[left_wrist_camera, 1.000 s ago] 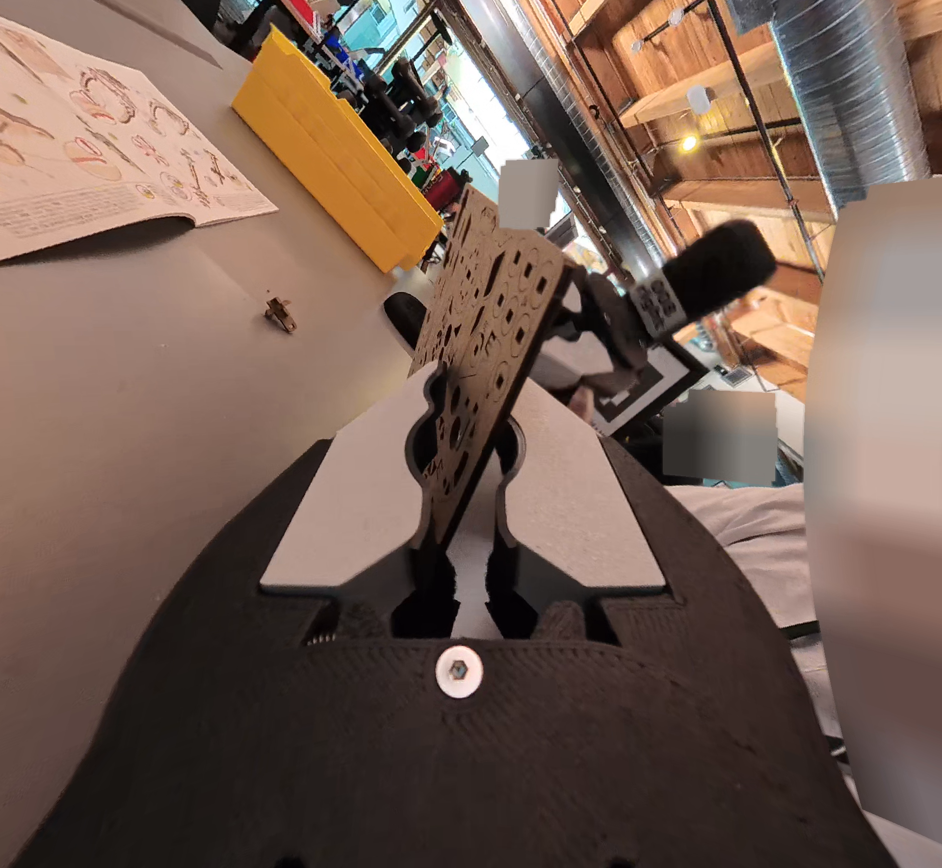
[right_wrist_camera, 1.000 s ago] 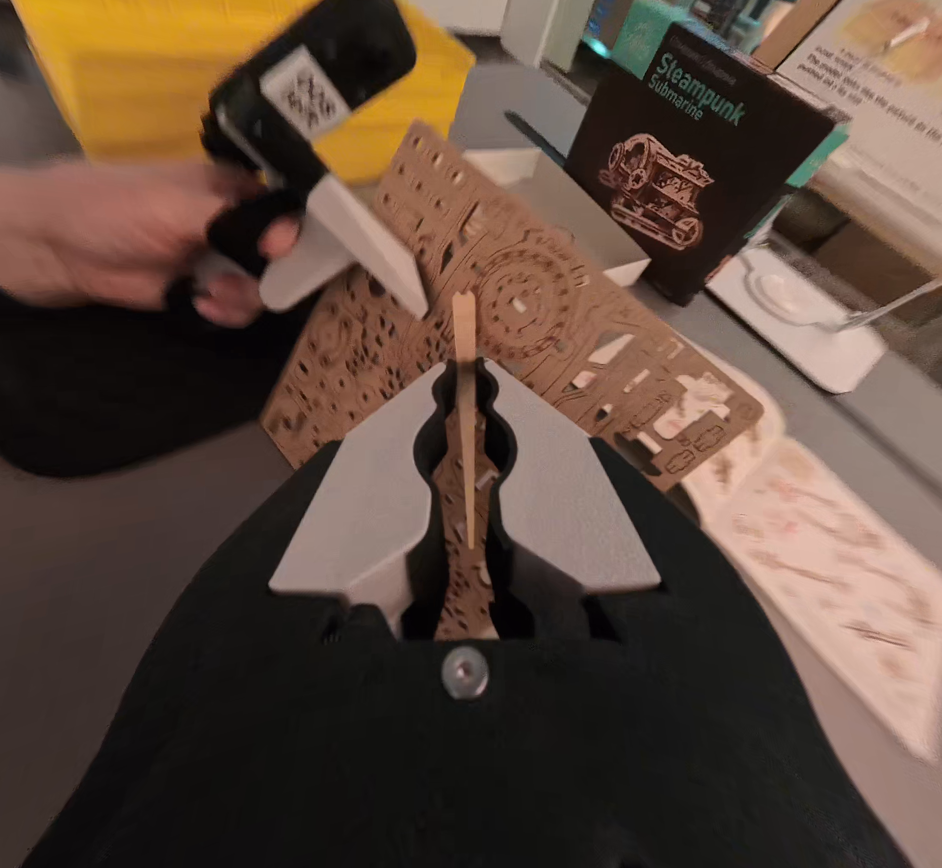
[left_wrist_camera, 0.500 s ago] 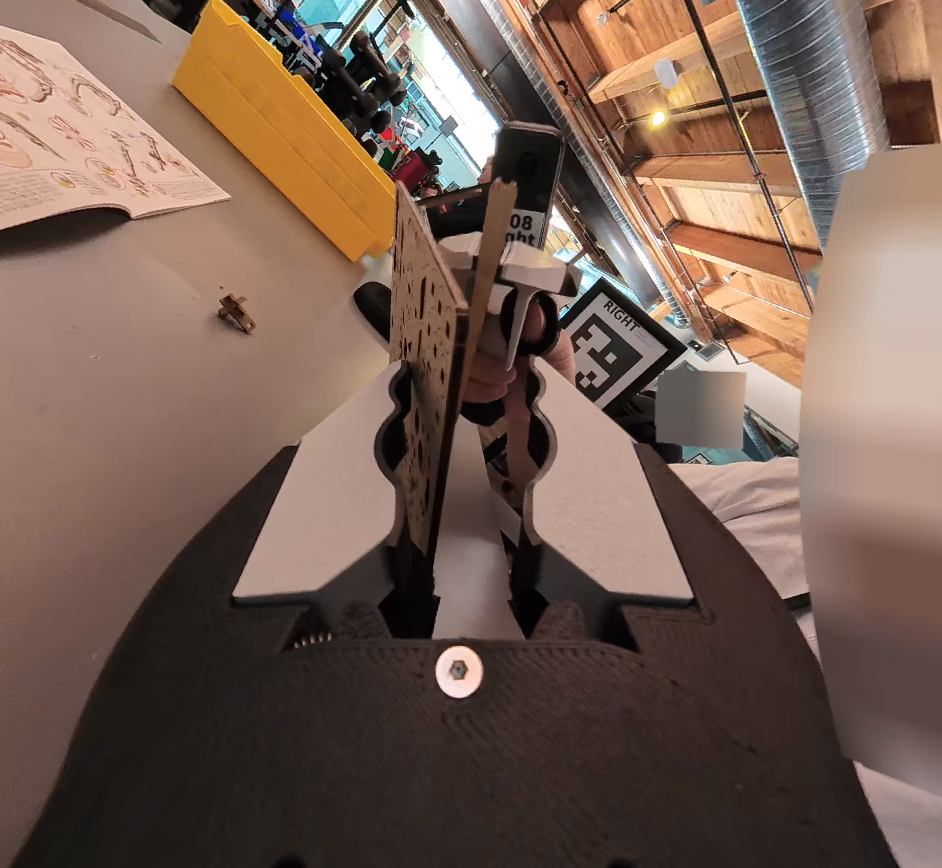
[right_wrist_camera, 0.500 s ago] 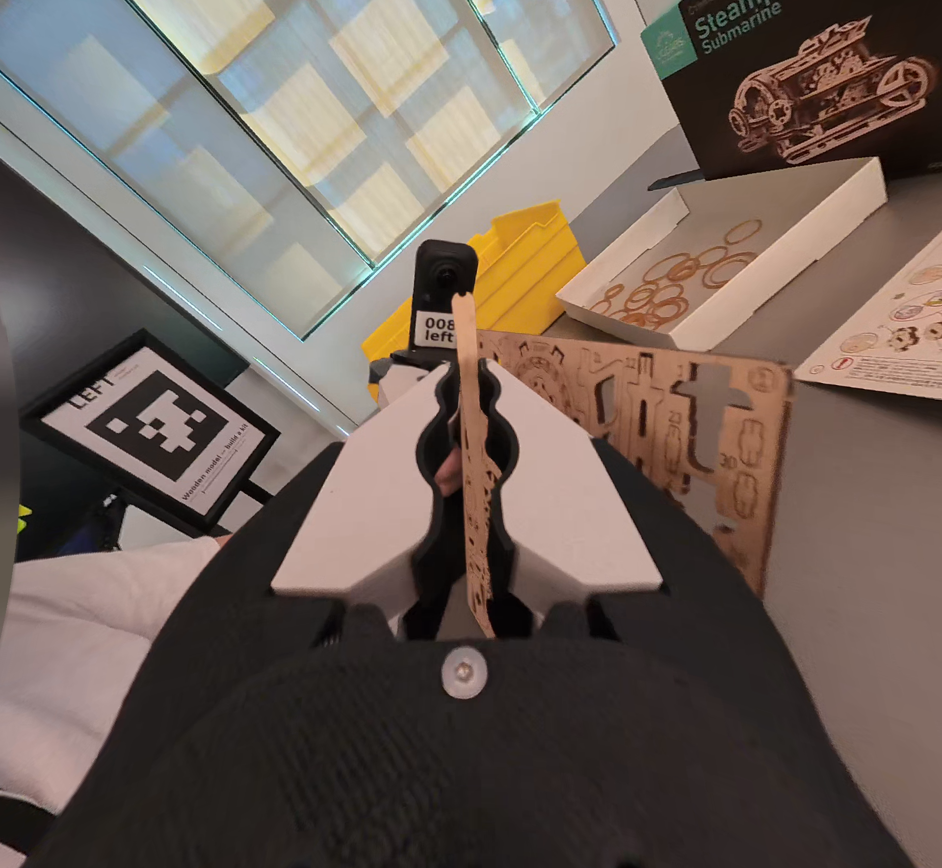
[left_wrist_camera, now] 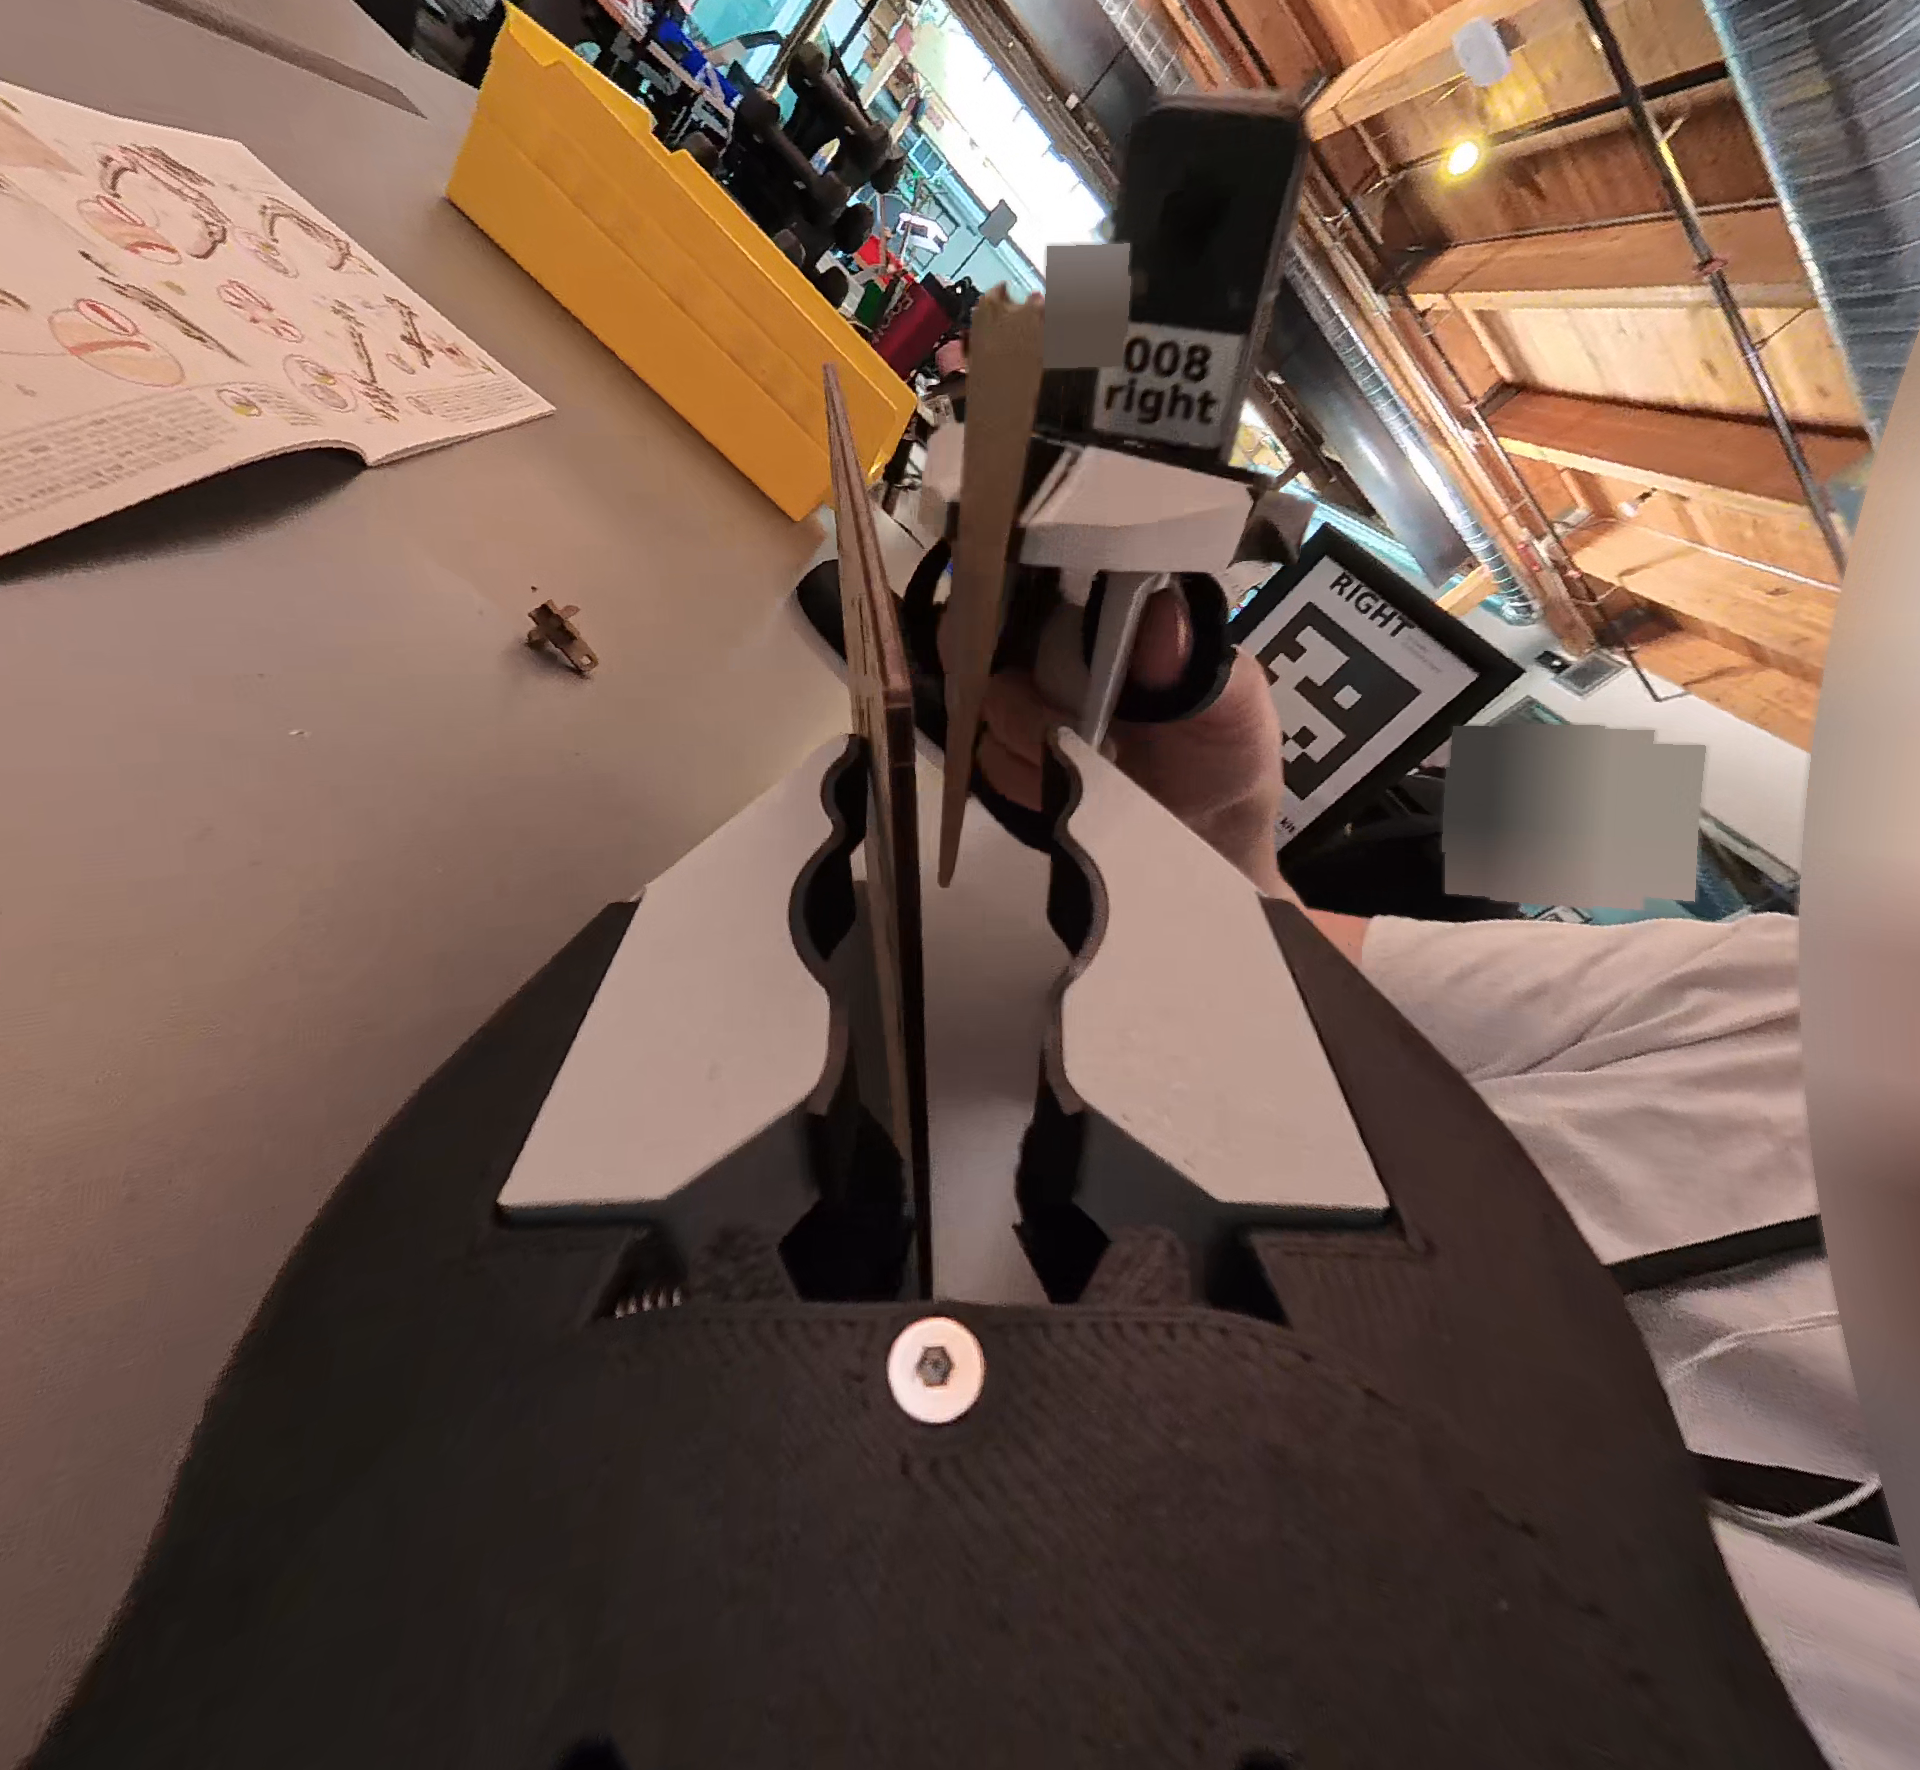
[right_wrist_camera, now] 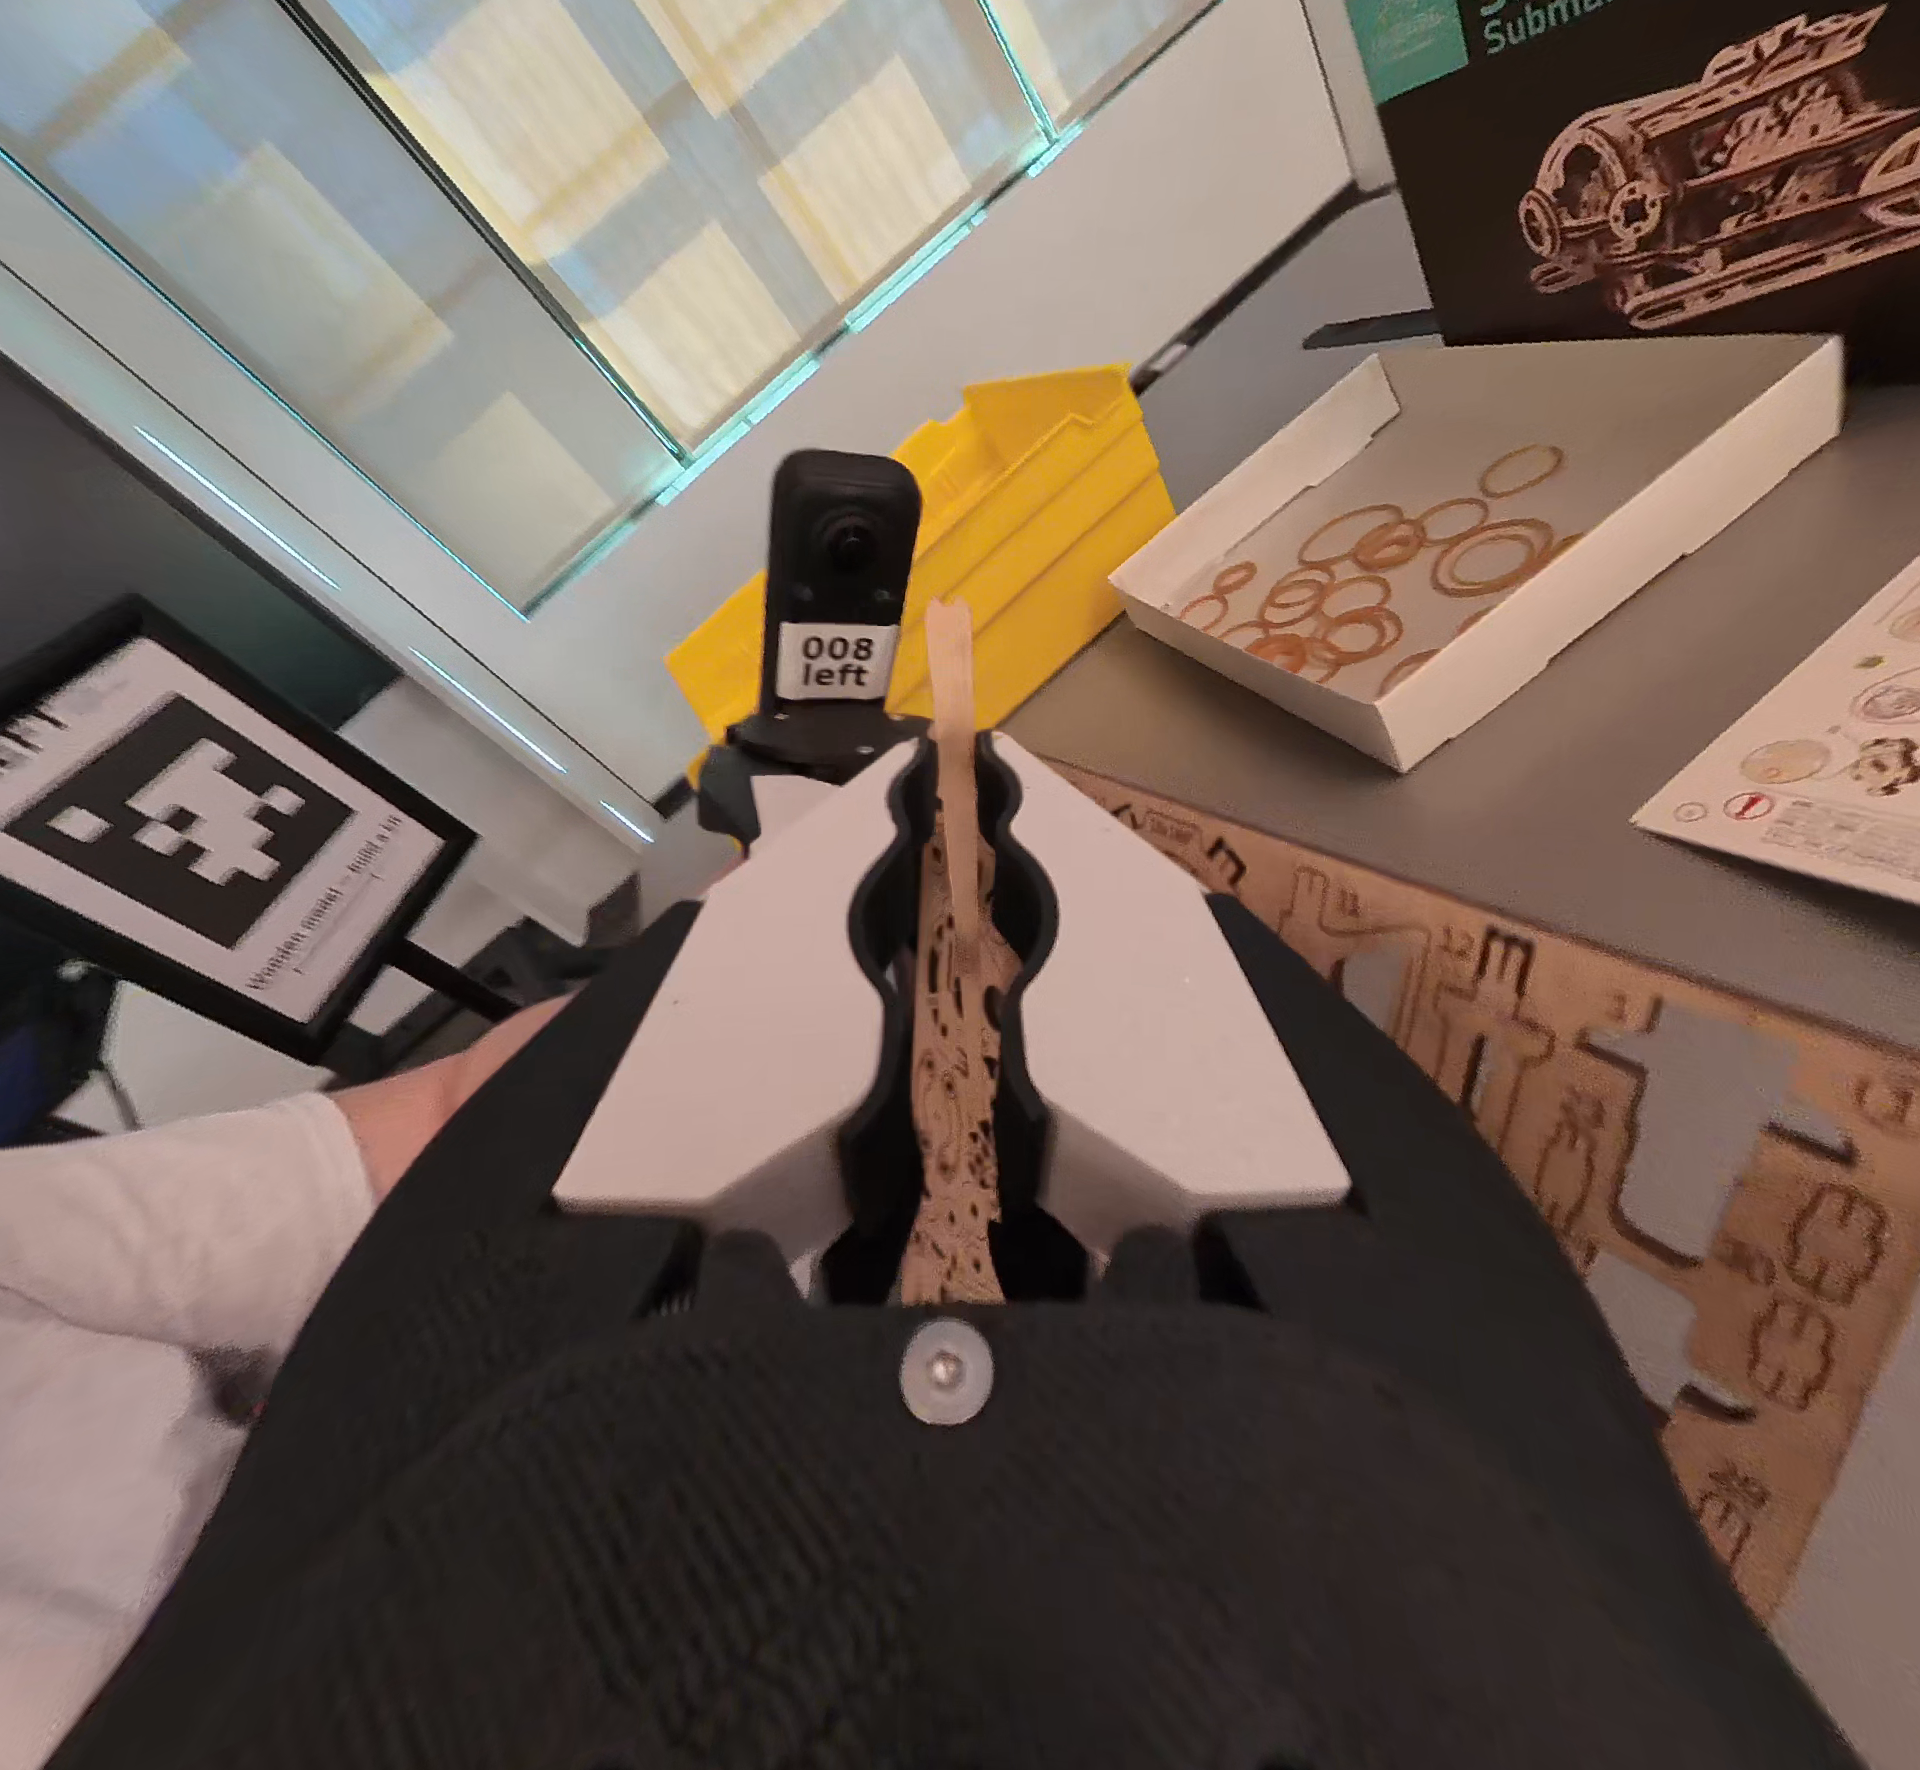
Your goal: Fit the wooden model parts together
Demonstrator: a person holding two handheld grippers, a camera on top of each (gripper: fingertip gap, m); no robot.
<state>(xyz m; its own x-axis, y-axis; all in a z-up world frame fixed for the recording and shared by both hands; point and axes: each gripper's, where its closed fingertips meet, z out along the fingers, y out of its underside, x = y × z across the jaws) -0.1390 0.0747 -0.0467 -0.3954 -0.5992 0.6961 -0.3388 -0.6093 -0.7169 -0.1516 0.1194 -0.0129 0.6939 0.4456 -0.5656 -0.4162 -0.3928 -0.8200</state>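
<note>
My left gripper (left_wrist_camera: 956,744) is open. A dark wooden sheet (left_wrist_camera: 883,785) stands edge-on between its jaws and leans on the left finger (left_wrist_camera: 717,1024), clear of the right one. My right gripper (right_wrist_camera: 954,744) is shut on a thin pale wooden sheet (right_wrist_camera: 951,889), also edge-on. The two grippers face each other. In the left wrist view the right gripper's fingers (left_wrist_camera: 1132,505) hold that pale sheet (left_wrist_camera: 987,525) just right of the dark sheet. In the right wrist view the cut-out sheet (right_wrist_camera: 1558,1097) spreads to the right, and the left gripper's camera (right_wrist_camera: 842,557) stands ahead.
On the grey table (left_wrist_camera: 260,889) lie an open instruction booklet (left_wrist_camera: 208,318), a small loose wooden part (left_wrist_camera: 561,640) and a yellow bin (left_wrist_camera: 665,266). A white tray (right_wrist_camera: 1610,567) of wooden rings and a black kit box (right_wrist_camera: 1662,110) stand at the right. A white sleeve (left_wrist_camera: 1558,1045) is close.
My left gripper's jaws have opened off the dark sheet. My right gripper has swung round to face the left one, keeping its pale sheet, which now stands beside the dark sheet.
</note>
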